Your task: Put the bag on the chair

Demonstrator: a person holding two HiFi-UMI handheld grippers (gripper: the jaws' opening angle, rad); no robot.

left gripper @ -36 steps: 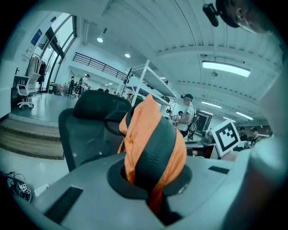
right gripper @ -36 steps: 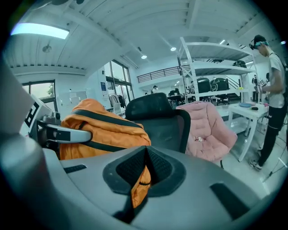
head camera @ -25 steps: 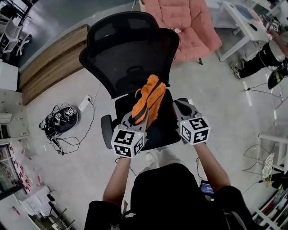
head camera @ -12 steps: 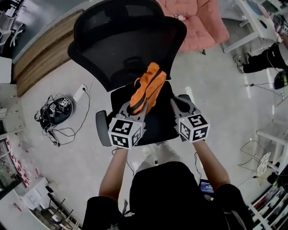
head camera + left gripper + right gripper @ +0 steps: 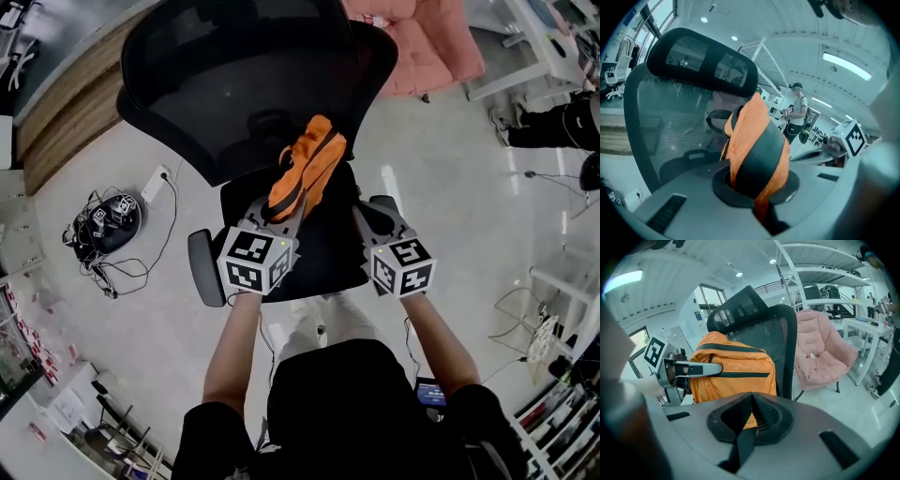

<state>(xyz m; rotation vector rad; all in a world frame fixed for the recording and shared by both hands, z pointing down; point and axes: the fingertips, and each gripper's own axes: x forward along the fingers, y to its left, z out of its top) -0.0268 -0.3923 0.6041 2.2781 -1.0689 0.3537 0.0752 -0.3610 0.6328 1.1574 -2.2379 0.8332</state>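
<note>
An orange bag with black stripes hangs over the seat of a black mesh office chair, close to its backrest. My left gripper is shut on the bag's lower end. In the left gripper view the bag rises from between the jaws, with the chair's backrest behind it. My right gripper is beside it to the right over the seat, shut and empty. In the right gripper view its pads meet, and the bag sits ahead.
A pink padded chair stands behind the office chair on the right. On the floor to the left are a round device with tangled cables and a power strip. A wooden platform and a white table border the area.
Both grippers and the bag have moved a little forward toward the chair's backrest. The left gripper keeps its hold on the bag, and the right stays shut.
</note>
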